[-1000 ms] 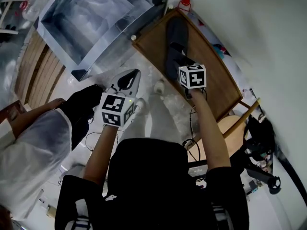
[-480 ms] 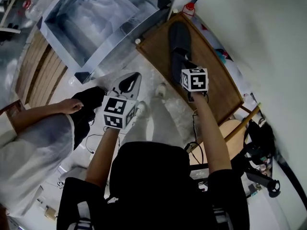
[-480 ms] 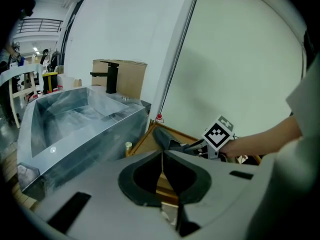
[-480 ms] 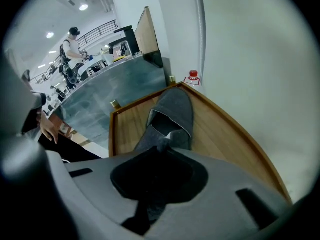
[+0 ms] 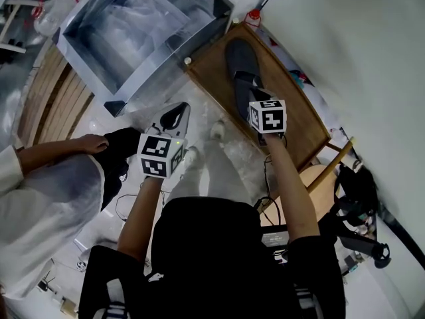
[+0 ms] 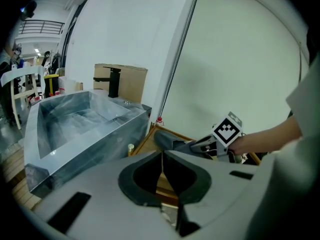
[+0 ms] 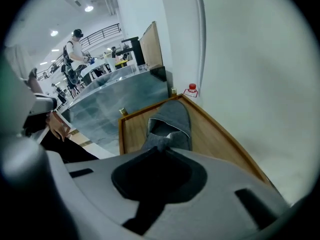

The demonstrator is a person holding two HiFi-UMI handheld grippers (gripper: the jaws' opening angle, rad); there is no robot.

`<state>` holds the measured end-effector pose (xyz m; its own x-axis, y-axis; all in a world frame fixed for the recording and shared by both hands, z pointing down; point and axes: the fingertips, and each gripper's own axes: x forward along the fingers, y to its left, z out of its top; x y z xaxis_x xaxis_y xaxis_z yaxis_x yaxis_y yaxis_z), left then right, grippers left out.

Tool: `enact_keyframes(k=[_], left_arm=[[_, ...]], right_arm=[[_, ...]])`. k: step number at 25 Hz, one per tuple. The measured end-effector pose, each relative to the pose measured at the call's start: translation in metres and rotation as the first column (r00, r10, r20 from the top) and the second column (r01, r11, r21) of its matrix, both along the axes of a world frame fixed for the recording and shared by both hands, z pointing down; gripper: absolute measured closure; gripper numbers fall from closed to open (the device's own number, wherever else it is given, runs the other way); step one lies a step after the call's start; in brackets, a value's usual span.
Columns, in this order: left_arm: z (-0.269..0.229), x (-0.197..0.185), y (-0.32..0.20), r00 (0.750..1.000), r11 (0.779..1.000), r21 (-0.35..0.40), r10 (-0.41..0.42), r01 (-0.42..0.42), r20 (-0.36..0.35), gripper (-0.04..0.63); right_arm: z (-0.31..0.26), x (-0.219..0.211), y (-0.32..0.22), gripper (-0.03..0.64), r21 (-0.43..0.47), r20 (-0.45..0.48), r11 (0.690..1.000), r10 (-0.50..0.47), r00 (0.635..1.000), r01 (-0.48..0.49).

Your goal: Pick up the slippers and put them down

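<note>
Well, the right gripper [image 7: 161, 145] has its pale grey plastic jaws pinched tight on the heel edge of a grey slipper [image 7: 172, 121], bunching the soft, felt-like fabric into a small peak right at the tips. The slipper is a rounded, closed-toe thing. Its front lies flat on a wooden board [image 7: 132, 131] with a raised lip, toe pointing toward a small red-capped bottle [image 7: 192, 89] at the far corner. The left gripper [image 6: 162, 156] hangs off to the side of the board, its two dark-padded jaws pressed together with nothing between them. Beside the board sits a big rectangular basin [image 6: 90, 151], shiny and metallic-looking, with a matte black tap [image 6: 114, 81] at its back. A second person in a thin, translucent white coat [image 5: 46, 205] stands at the left.
</note>
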<state>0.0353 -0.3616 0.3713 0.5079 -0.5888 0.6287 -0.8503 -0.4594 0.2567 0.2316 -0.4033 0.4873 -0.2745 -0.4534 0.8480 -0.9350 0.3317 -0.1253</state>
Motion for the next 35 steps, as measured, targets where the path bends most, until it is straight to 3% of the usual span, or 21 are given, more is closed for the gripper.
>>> enact_keyframes(k=[5,18,26,35], left_arm=[[-0.011,-0.003,0.004,0.999,0.998,0.051,0.032,-0.034,0.04,0.583],[-0.055,-0.011,0.033,0.999,0.995,0.085,0.045,-0.043,-0.021,0.583],[-0.077,-0.03,0.06,0.999,0.982,0.183,0.045,-0.042,-0.015,0.583],[-0.113,-0.037,0.101,0.995,0.97,0.229,0.095,-0.084,-0.038,0.583]], right_arm=[[-0.022,0.005,0.01,0.598,0.033,-0.014,0.999,0.002,1.0,-0.002],[-0.092,-0.001,0.051,0.598,0.149,0.019,0.988,0.04,0.999,-0.043],[-0.141,-0.015,0.092,0.598,0.236,0.049,0.97,0.046,0.998,-0.056],[-0.194,-0.038,0.137,0.598,0.321,0.083,0.944,0.055,0.995,-0.079]])
